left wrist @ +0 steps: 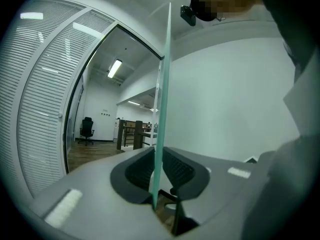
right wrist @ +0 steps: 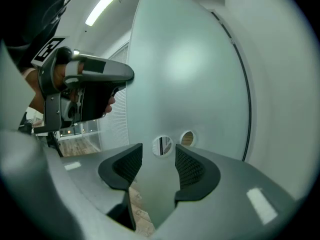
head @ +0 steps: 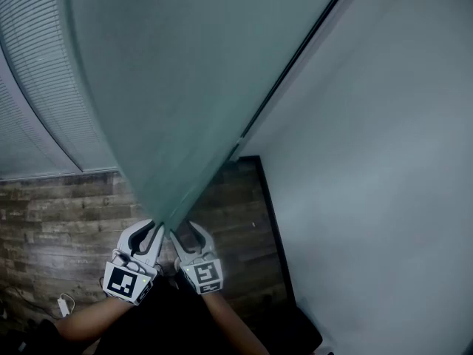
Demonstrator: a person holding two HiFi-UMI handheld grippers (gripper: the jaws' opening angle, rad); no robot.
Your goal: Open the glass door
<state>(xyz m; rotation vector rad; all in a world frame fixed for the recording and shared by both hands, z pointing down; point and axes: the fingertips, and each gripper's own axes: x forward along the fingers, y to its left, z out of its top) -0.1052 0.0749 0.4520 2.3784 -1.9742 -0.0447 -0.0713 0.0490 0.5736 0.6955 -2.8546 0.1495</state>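
The frosted glass door (head: 192,87) stands swung out, and its free edge runs down to my two grippers. In the left gripper view the door's thin green edge (left wrist: 162,84) sits between the pads, which close against it on both sides. My left gripper (head: 151,229) is shut on that edge. My right gripper (head: 187,229) is just right of it, on the door's other side. In the right gripper view my right gripper (right wrist: 158,164) stands open with nothing between its pads. It faces the door's pane (right wrist: 190,74) and two round holes (right wrist: 162,145) in it.
A white wall (head: 384,198) runs along the right, with a dark skirting strip (head: 272,205) at its foot. Wood flooring (head: 59,205) lies below. A curved slatted partition (head: 37,72) stands at the left. Beyond the doorway are an office chair (left wrist: 87,129) and desks.
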